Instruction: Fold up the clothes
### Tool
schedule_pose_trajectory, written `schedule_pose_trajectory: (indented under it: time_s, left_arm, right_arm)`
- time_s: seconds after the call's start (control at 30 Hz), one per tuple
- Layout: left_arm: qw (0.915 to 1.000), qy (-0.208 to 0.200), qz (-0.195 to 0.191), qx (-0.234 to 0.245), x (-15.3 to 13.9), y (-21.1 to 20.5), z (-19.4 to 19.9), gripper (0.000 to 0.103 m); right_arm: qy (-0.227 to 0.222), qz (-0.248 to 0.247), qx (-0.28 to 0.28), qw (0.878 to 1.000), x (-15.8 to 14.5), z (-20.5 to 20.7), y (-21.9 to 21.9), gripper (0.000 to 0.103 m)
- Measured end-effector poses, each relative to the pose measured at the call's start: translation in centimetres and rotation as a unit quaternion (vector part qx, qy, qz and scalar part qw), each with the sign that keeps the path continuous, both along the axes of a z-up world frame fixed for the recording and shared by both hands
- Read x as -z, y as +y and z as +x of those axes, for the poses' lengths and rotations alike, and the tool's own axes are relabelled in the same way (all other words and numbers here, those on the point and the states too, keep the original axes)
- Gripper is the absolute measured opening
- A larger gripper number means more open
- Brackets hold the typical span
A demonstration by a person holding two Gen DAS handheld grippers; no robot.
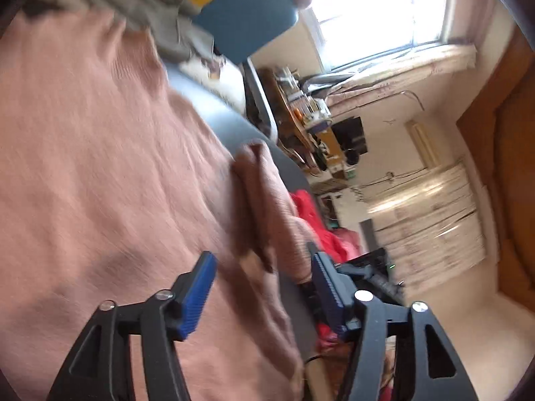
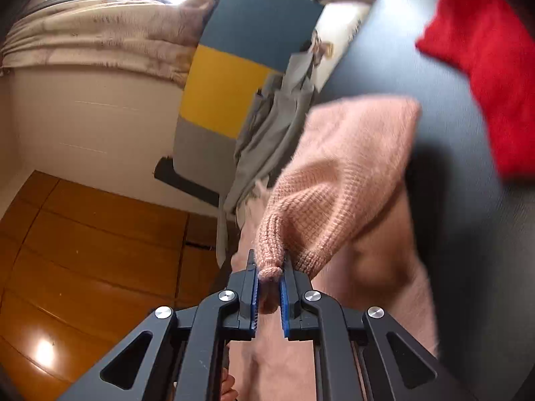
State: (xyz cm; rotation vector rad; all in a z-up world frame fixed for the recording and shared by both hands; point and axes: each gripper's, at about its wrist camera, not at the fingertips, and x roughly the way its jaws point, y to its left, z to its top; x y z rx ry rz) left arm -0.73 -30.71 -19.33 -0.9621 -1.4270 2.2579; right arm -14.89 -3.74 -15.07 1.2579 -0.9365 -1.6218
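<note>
While the right gripper (image 2: 269, 279) pinches a ribbed cuff of the pink knit sweater (image 2: 337, 180) between its blue pads (image 2: 285, 304), the left gripper (image 1: 264, 284) stands wide apart with nothing between its fingers, poised over the same sweater (image 1: 100, 167) spread across a dark table (image 1: 220, 110). Seen from the left wrist, pink cloth covers most of the tabletop, its folded sleeve (image 1: 264, 200) lying close to the table's curved edge, beyond which the room falls away to pale wall and wooden floor (image 1: 508, 200). Only that view shows the bright window (image 1: 378, 10) and a cluttered shelf (image 1: 301, 107). The right-wrist view alone shows bare dark tabletop (image 2: 451, 200) between the sweater and one red garment (image 2: 485, 67) near the far rim, and open floor (image 2: 83, 250) beside the table. Both views catch one blue-and-yellow chair (image 2: 234, 67) with a grey garment (image 2: 277, 127) draped on it. Three garments are visible: pink, red, grey.
</note>
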Motion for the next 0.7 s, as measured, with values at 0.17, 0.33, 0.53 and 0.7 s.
schedule_pose_trajectory:
  time_s: [0.17, 0.33, 0.53, 0.7]
  left_arm:
    - [0.9965, -0.047, 0.068, -0.015, 3.4, 1.1, -1.6, 0.084]
    - [0.9964, -0.06, 0.058, -0.013, 3.2, 2.0, -3.4, 0.085]
    - [0.9939, -0.09, 0.056, 0.031, 3.2, 5.2, -5.4, 0.081]
    - [0.9905, -0.115, 0.065, 0.038, 3.9, 5.4, -5.7, 0.026]
  right_arm:
    - [-0.024, -0.013, -0.01, 1.0, 2.9, 2.9, -1.4, 0.011]
    - [-0.022, -0.006, -0.024, 0.999, 3.9, 3.8, -1.0, 0.011]
    - [-0.036, -0.045, -0.02, 0.998, 5.3, 4.1, -1.3, 0.011]
    - [-0.041, -0.073, -0.041, 0.996, 5.6, 5.0, -1.7, 0.015]
